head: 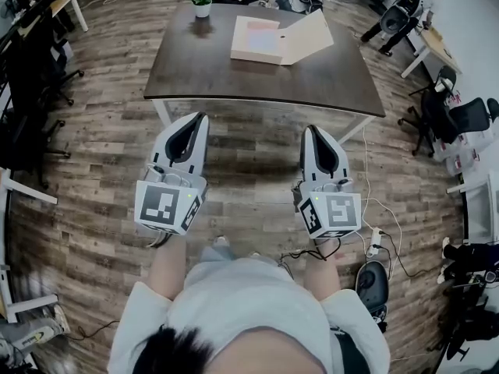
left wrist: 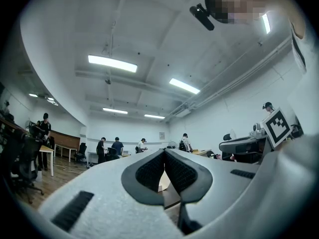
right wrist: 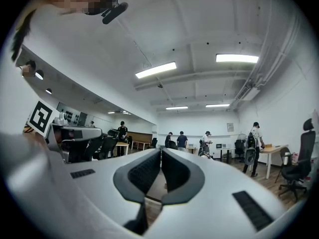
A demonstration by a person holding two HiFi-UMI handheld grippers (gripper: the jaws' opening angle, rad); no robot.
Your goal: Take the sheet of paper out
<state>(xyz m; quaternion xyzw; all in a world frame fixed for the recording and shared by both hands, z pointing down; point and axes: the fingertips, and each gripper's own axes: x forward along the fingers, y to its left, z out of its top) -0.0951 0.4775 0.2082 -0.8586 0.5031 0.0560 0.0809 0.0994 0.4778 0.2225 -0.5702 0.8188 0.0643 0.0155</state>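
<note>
nearest, the left hand-held gripper (head: 201, 117) and the right hand-held gripper (head: 310, 128) are held side by side, well apart, over the wooden floor (head: 93, 178). both are pointed toward the bench (head: 195, 68) and are kept short of its near edge. in the left gripper view the two jaws are seen brought together, their tips touching, and nothing is gripped between the ribbed pads. in the right gripper view the jaws are likewise seen closed tip to tip, and nothing is held there either. a white cable (head: 386, 209) is trailed across the floor just to the right of the right hand-held gripper.

further out, the dark brown bench is stood squarely ahead on pale legs. an open box (head: 251, 56) is set on it toward the far edge, right of the middle. its lid (head: 308, 37) is thrown back to the right and left tilted, one edge resting on the bench. the sheet of paper (head: 263, 40) is seen lying flat inside the box, pale with a pinkish cast, untouched by either hand-held gripper. a small potted plant (head: 202, 2) is placed upright by the far left corner of the bench, apart from the box.

beyond the bench's right edge, black office chairs (head: 460, 119) are gathered near other desks.
</note>
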